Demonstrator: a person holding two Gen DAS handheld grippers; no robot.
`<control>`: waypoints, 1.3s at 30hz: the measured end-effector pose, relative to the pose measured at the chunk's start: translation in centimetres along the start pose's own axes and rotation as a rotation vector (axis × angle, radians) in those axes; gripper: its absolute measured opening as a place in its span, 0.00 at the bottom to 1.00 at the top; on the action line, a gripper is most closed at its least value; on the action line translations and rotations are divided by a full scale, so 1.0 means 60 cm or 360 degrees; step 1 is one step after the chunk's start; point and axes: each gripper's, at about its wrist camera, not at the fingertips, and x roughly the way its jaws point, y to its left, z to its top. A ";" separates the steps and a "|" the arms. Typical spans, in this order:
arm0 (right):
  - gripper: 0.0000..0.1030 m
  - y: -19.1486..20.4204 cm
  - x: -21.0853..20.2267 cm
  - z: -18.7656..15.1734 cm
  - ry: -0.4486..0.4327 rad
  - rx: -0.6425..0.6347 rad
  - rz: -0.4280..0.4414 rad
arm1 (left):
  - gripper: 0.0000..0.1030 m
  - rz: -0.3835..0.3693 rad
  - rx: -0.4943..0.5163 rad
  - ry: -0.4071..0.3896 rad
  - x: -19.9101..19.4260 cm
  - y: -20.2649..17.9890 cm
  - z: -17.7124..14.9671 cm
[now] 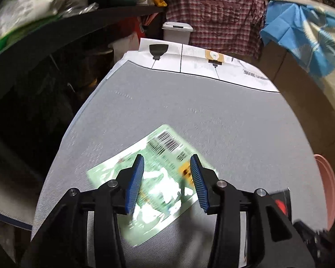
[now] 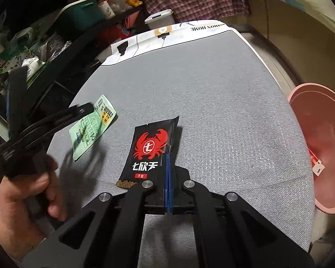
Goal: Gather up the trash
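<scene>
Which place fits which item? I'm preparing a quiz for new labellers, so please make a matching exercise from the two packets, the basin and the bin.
1 green packet
2 black crab packet
3 pink basin
4 white lidded bin

A beyond the table's far end
B pinched in the shut right hand-held gripper
C beside the table's right edge
D under the open left hand-held gripper

Pairs: 1-D, 2-B, 3-C, 4-A
</scene>
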 end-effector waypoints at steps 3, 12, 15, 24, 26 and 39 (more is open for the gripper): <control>0.00 -0.007 -0.004 0.004 -0.0010 0.0011 0.0000 | 0.43 0.0073 -0.0002 0.0006 0.011 -0.028 0.011; 0.00 -0.018 0.000 0.007 -0.0009 0.0012 -0.0008 | 0.45 0.0401 0.0044 0.0131 0.057 -0.080 0.024; 0.00 -0.020 0.001 0.009 -0.0011 0.0019 -0.0010 | 0.42 0.0484 0.0085 0.0147 0.061 -0.087 0.014; 0.00 -0.019 -0.005 0.008 -0.0033 -0.0006 -0.0024 | 0.01 0.0569 0.0145 0.0063 0.019 -0.085 -0.005; 0.00 -0.021 -0.009 0.007 -0.0038 -0.0005 -0.0032 | 0.01 0.0551 0.0161 0.0023 0.000 -0.083 -0.007; 0.00 -0.015 -0.056 0.011 -0.0160 -0.0043 -0.0032 | 0.00 0.0231 0.0234 -0.0193 -0.131 -0.108 0.000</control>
